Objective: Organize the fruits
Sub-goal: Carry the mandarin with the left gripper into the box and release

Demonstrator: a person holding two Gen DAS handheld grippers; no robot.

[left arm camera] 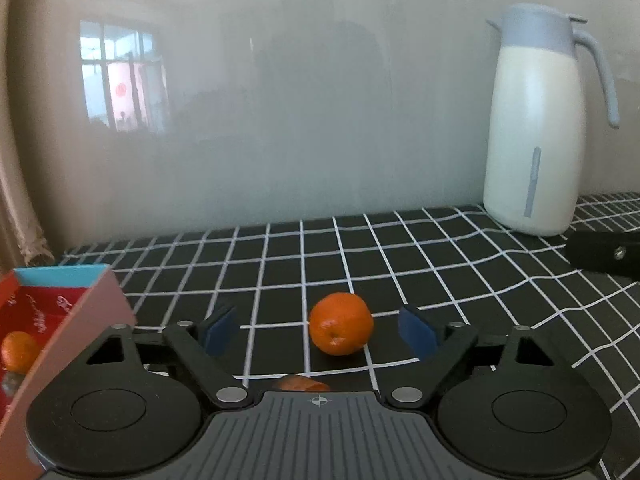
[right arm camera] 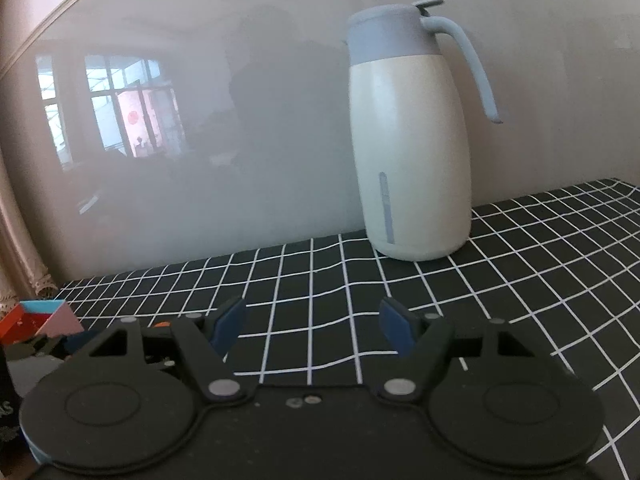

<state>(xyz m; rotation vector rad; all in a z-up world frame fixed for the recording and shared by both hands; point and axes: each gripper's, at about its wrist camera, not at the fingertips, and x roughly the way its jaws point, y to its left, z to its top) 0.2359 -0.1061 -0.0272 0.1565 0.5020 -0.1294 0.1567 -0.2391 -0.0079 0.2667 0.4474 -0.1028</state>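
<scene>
Two views, left wrist first: we've got the left gripper [left arm camera: 320, 330] spread wide, holding nothing, with the mandarin [left arm camera: 341, 323] sitting between the blue pads [left arm camera: 416, 330] on the checked cloth [left arm camera: 440, 264].
Our tip: ease forward so the pads meet its round sides, then squeeze gently, since that glossy skin probably dents.
Box: red cardboard box [left arm camera: 92, 304] at left, another mandarin inside [left arm camera: 18, 351].
Right wrist: right gripper [right arm camera: 312, 326] wide too, empty, facing the smooth cream jug [right arm camera: 408, 152].
</scene>
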